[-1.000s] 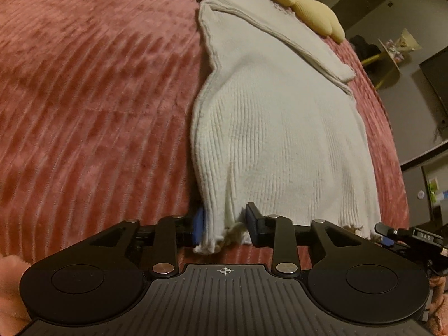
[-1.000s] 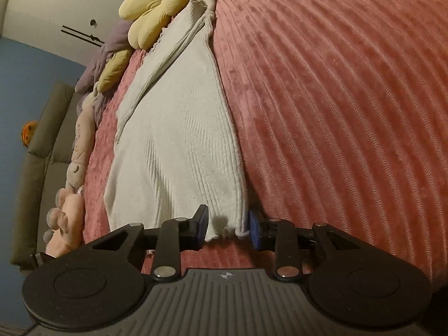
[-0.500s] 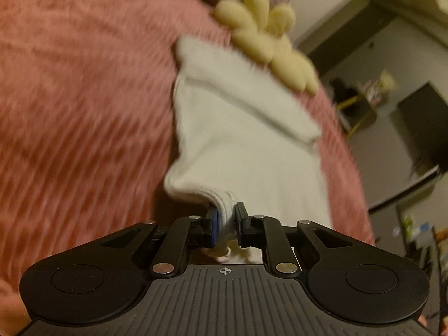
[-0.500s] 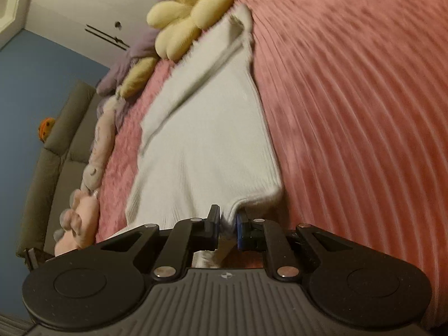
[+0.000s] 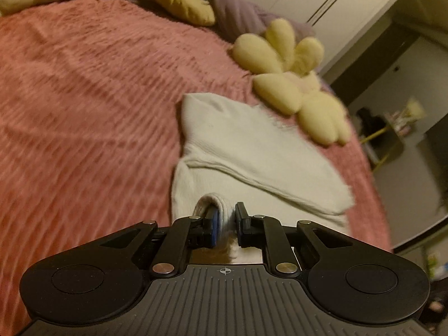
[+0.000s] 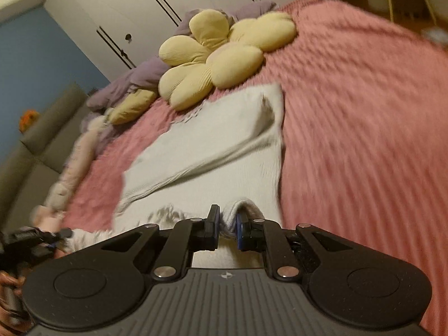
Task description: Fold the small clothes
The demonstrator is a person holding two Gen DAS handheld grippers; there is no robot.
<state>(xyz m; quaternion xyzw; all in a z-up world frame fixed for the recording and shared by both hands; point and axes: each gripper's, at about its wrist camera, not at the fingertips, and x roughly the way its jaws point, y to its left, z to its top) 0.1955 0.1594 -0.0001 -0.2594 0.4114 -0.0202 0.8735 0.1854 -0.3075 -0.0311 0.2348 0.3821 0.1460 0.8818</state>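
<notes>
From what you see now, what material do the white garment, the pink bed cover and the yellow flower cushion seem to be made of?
White garment: soft ribbed knit, perhaps cotton; fine ribs show near its hem, matte.
Pink bed cover: plush fleece-like fabric, fuzzy pile in raised stripes.
Yellow flower cushion: stuffed ribbed fabric, puffy petals, fine lines, matte.

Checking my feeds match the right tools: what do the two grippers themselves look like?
The left gripper and the right gripper look alike: black linkage arms with silver pivot pins, two round black discs, and a dark grey ribbed body bearing a small white crosshair mark. The fingers carry blue pads. No cables or sleeves show.
</notes>
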